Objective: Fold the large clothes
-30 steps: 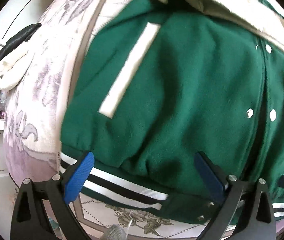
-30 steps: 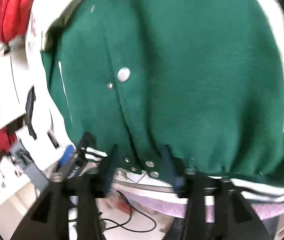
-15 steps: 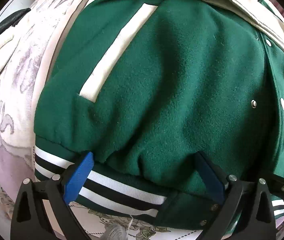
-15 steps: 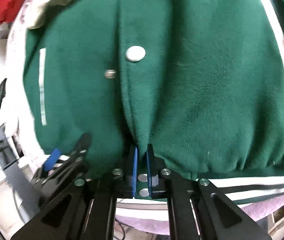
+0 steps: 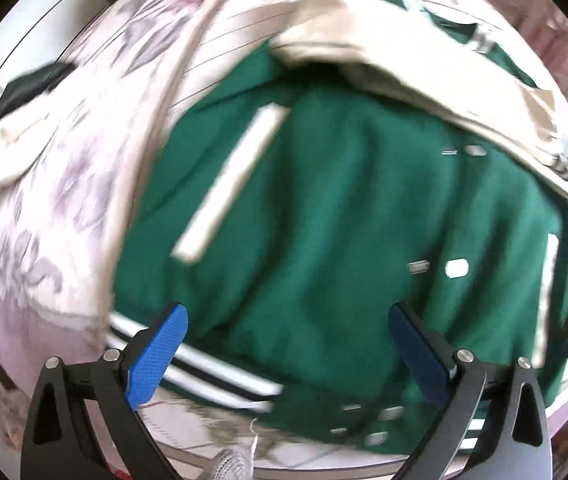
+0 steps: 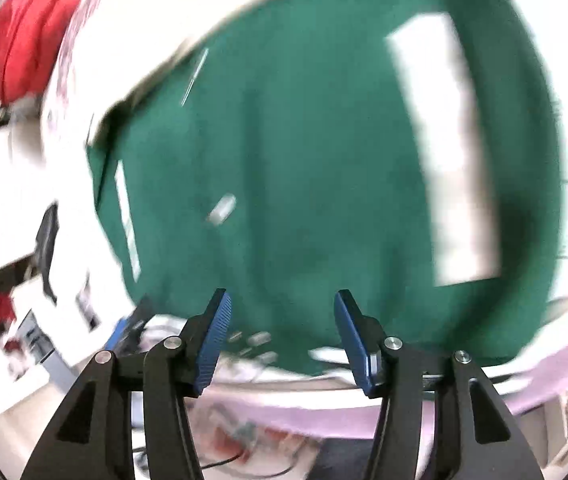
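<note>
Green fleece fills both wrist views: a varsity-style jacket (image 5: 324, 220) is seen spread front-up on a floral bedcover (image 5: 67, 184), its striped black-and-white hem (image 5: 203, 368) lying toward the near edge of the bed. A cream sleeve (image 5: 424, 76) is folded across the upper part of the garment, and a white pocket welt (image 5: 231, 184) runs diagonally over the left panel. Snap buttons (image 5: 456, 269) are visible along the front placket, though motion blur smears them.

The left gripper (image 5: 288, 356) is held above the hem with its blue pads (image 5: 159, 356) wide apart; no cloth is caught between them. The right gripper (image 6: 279, 340) is pictured over the lower edge of the jacket near the placket snaps (image 6: 259, 338); its jaws have just been opening and now stand apart, nothing pinched between the pads (image 6: 213, 340). A second white welt (image 6: 448, 152) is seen on the right panel in that view.

A red bundle of fabric (image 6: 23, 36) is seen at the far left beyond the bed, and a dark item (image 5: 23, 88) with a cream cloth (image 5: 15, 148) rests at the bedcover's left edge.
</note>
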Demonstrator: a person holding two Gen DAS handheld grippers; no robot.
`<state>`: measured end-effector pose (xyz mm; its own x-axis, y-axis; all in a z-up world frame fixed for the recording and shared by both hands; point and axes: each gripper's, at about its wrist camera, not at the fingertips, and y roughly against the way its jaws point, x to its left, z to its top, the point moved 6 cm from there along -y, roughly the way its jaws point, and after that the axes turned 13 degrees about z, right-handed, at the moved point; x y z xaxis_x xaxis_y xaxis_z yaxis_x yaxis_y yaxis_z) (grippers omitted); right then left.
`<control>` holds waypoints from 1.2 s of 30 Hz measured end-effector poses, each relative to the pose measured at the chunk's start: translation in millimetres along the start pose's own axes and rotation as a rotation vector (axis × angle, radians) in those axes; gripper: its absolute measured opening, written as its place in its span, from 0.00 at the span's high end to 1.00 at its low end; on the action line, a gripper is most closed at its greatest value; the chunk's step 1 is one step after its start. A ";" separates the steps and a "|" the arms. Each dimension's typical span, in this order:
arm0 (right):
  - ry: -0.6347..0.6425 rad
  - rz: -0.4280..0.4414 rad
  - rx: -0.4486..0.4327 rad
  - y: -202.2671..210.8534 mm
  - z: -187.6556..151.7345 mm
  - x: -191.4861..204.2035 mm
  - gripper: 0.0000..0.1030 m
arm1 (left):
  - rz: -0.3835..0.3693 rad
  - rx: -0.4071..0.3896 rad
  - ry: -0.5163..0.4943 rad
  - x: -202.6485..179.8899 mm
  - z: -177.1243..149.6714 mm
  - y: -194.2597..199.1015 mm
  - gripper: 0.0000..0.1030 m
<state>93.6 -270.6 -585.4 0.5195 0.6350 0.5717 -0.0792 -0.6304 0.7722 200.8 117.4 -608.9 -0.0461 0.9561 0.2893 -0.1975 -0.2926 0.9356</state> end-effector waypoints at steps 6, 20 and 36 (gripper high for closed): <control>-0.060 -0.132 -0.068 65.4 55.4 -91.9 0.46 | 0.032 0.006 -0.118 -95.4 0.9 -14.4 0.00; 0.037 -0.169 -0.061 125.0 129.7 -130.8 0.43 | 0.216 0.084 -0.160 -139.7 0.2 -41.2 0.00; -0.247 0.236 -0.089 159.1 274.2 -167.0 0.81 | 0.344 0.008 -0.083 -179.0 80.5 -46.3 0.00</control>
<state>227.5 -599.4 -634.1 0.6674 0.3421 0.6614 -0.2902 -0.6985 0.6541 297.0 -41.3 -687.7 -0.0285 0.7972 0.6031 -0.1766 -0.5978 0.7819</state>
